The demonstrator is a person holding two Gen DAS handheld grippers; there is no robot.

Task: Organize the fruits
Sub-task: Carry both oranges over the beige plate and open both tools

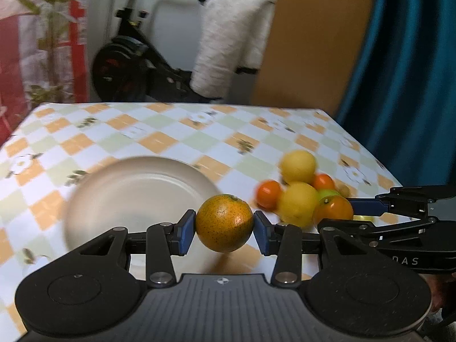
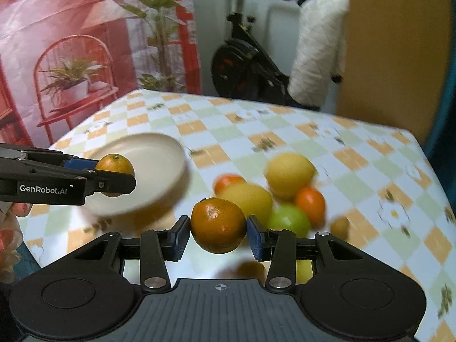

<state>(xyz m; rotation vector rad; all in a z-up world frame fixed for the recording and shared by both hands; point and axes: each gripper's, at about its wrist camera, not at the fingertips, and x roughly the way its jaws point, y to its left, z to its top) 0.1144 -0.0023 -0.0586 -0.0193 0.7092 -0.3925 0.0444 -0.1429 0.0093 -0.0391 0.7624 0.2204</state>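
My left gripper (image 1: 224,225) is shut on a speckled orange (image 1: 224,223), held above the table at the near right rim of a white plate (image 1: 136,196). The same gripper (image 2: 115,175) with its speckled orange (image 2: 115,165) shows at the left of the right wrist view, over the plate (image 2: 159,168). My right gripper (image 2: 218,229) is shut on a darker orange (image 2: 218,225), lifted clear of the fruit pile. That gripper (image 1: 337,212) and the darker orange (image 1: 333,209) appear at the right of the left wrist view. The pile holds two lemons (image 2: 289,173), small tangerines (image 2: 310,202) and a green fruit (image 2: 290,219).
The table wears an orange, green and white checked cloth (image 2: 256,131). Behind it stand an exercise bike (image 1: 134,62) with a white garment (image 1: 228,42), a wooden panel (image 1: 313,37) and a blue curtain (image 1: 404,71). A hand (image 2: 21,208) shows at the left edge.
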